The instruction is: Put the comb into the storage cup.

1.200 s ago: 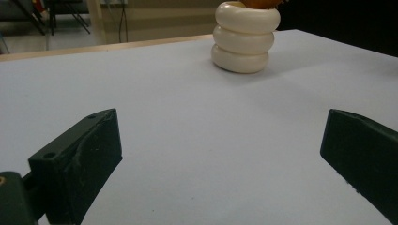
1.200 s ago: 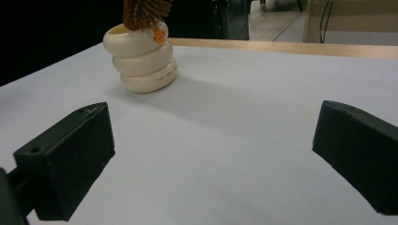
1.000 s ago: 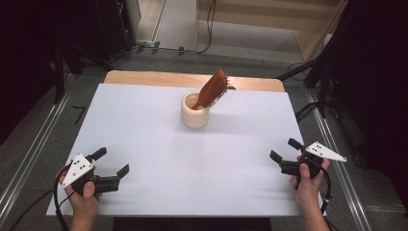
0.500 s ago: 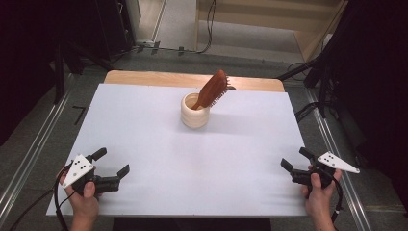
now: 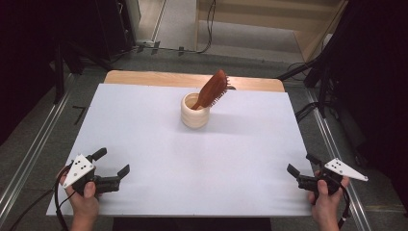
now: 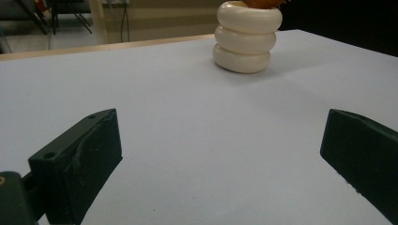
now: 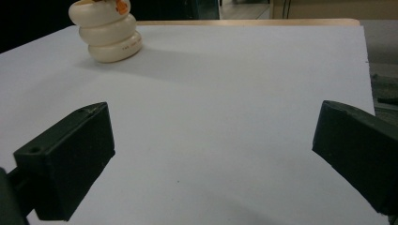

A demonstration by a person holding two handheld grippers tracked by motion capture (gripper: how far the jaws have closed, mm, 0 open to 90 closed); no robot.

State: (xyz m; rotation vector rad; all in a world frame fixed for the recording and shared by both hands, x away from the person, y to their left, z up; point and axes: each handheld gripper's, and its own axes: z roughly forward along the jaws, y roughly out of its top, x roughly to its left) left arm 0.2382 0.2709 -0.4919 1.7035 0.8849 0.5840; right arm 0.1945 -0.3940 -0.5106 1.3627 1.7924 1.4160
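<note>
— While both hands are rested at the near corners of the table [image 5: 144, 120], what can be made out from the high view?

— A cream ringed cup [image 5: 195, 110] is seen standing upright toward the far middle of the white surface; a brown hairbrush [image 5: 212, 89] is propped in it, bristle head up and leaned to the right; the left gripper [image 5: 111, 169] is held at the near left with its jaws spread and nothing between them; the right gripper [image 5: 299, 171] is held at the near right, likewise released; both are well apart from the cup.

— And in the left gripper view?

— The cup [image 6: 247, 38] is placed far and somewhat right of centre beyond the parted jaws; only bare table is framed between them.

— In the right gripper view?

— The cup [image 7: 107, 35] is found far and to the left; a scrap of the brush's orange-brown wood [image 7: 122, 6] is caught at its rim; the jaws are again held wide over bare surface.

— Which step is judged to be in hand?

— A rest or ready pose, it is judged; no grasp has been begun; for the next move, a long reach forward and inward would be called for, one gripper being brought to the brush head or the cup wall, and the cup perhaps steadied lest it be tipped.
</note>
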